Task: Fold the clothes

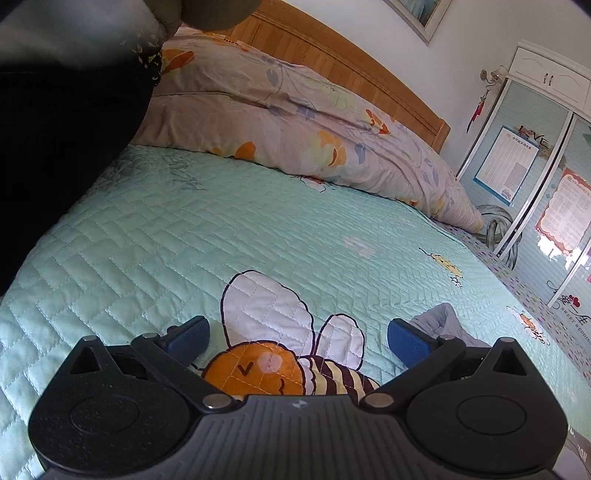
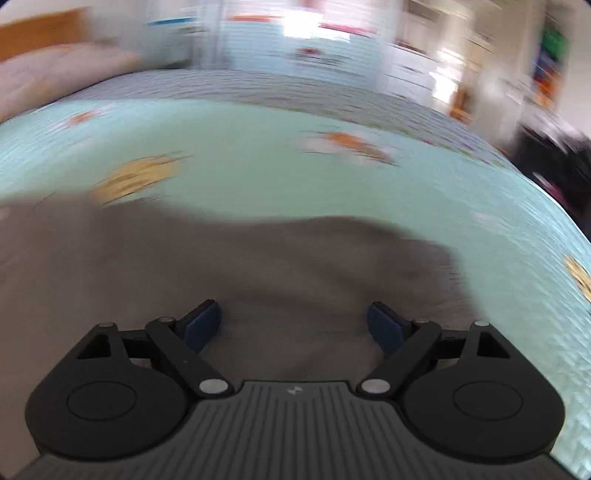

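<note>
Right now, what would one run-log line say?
left hand-held gripper: open, empty | right hand-held gripper: open over grey garment | garment: unfolded on bedspread

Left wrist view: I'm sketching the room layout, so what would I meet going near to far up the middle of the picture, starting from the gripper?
Left gripper, jaws open → big bee print on the quilt → plain stretch of mint quilt → floral duvet → wooden headboard → wall with a framed picture.

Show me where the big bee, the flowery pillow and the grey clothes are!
big bee (image 1: 258,369): left wrist view, on its orange face.
flowery pillow (image 1: 280,122): left wrist view, on the middle of its cover.
grey clothes (image 2: 258,266): right wrist view, on the middle of the blurred grey cloth.
</note>
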`<action>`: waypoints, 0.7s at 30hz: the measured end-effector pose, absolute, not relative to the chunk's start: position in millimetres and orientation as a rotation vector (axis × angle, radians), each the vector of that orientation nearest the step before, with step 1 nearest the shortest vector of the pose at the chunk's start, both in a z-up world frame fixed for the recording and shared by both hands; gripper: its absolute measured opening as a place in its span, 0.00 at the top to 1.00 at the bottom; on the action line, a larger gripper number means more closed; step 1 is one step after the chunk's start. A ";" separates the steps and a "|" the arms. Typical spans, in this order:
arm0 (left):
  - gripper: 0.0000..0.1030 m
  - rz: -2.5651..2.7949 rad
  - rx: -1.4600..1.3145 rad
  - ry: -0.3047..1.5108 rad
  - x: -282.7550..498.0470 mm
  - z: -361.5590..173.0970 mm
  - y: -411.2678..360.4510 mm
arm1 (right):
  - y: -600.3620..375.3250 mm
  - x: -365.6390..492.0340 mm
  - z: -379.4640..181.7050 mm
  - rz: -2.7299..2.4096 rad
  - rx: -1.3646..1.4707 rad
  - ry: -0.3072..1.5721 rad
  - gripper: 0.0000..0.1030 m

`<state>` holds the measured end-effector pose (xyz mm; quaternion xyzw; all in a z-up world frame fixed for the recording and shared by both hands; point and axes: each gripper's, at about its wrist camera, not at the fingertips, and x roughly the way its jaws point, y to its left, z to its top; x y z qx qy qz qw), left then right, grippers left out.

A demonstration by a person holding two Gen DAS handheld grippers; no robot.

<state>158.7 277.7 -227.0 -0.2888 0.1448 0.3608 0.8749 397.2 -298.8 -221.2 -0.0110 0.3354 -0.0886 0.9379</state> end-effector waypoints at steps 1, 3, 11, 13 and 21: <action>0.01 0.755 -0.600 0.303 159.2 -227.1 277.0 | -310.4 394.0 -213.0 -0.209 0.036 0.661 0.22; 0.01 0.763 -0.592 0.308 160.9 -227.3 275.8 | -321.9 371.8 -193.2 -0.185 0.129 0.590 0.21; 0.01 0.768 -0.582 0.310 162.5 -227.3 272.9 | -332.1 369.4 -214.5 -0.135 -0.096 0.699 0.16; 0.01 0.770 -0.578 0.313 163.2 -227.7 272.0 | -364.3 368.9 -204.8 -0.159 0.074 0.669 0.21; 0.01 0.778 -0.557 0.324 170.1 -227.2 268.7 | -392.6 260.3 -167.3 -0.128 0.290 0.454 0.12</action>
